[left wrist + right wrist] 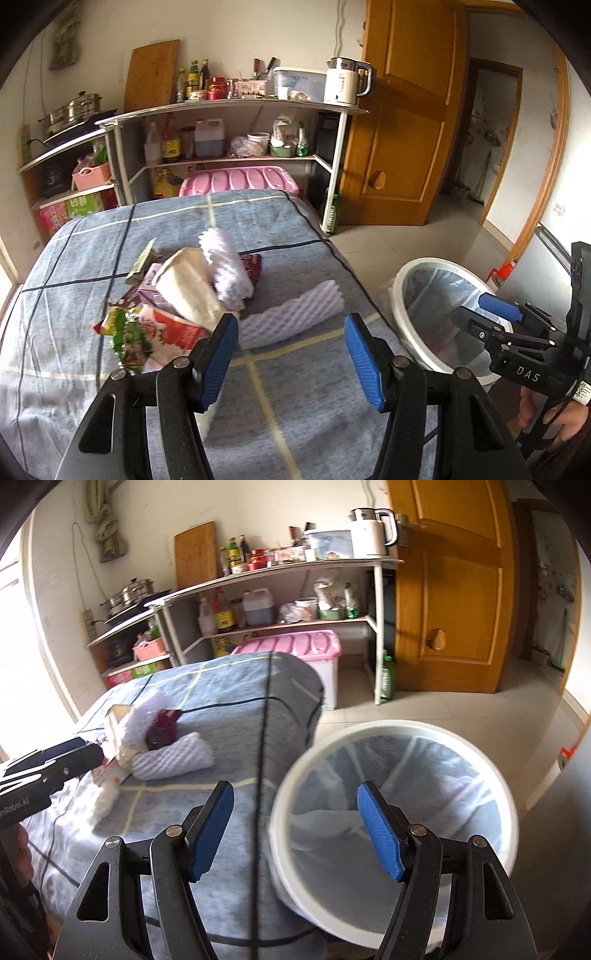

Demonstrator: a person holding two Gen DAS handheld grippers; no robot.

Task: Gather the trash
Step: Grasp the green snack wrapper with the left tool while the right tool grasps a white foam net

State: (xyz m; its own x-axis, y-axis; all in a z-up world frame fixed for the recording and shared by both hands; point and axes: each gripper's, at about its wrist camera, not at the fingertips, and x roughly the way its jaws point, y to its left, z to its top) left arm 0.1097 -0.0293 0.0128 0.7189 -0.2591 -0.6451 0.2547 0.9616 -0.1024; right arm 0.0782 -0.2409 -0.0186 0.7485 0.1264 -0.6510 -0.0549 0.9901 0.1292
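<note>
A pile of trash lies on the blue checked tablecloth (295,387): a beige carton (184,284), white foam wrap (229,269), a foam sheet (291,314), a dark red wrapper (253,264) and green and red snack packets (129,332). My left gripper (291,354) is open and empty just in front of the pile. My right gripper (295,830) is open and empty, above the near rim of the white lined trash bin (399,734). The bin (424,280) stands on the floor right of the table. The foam sheet (173,757) and the left gripper (74,753) show in the right wrist view.
A metal shelf rack (229,107) with bottles, a kettle and a pink storage box (240,181) stands behind the table. A wooden door (402,110) is open at the right. Tiled floor (406,236) lies beyond the bin.
</note>
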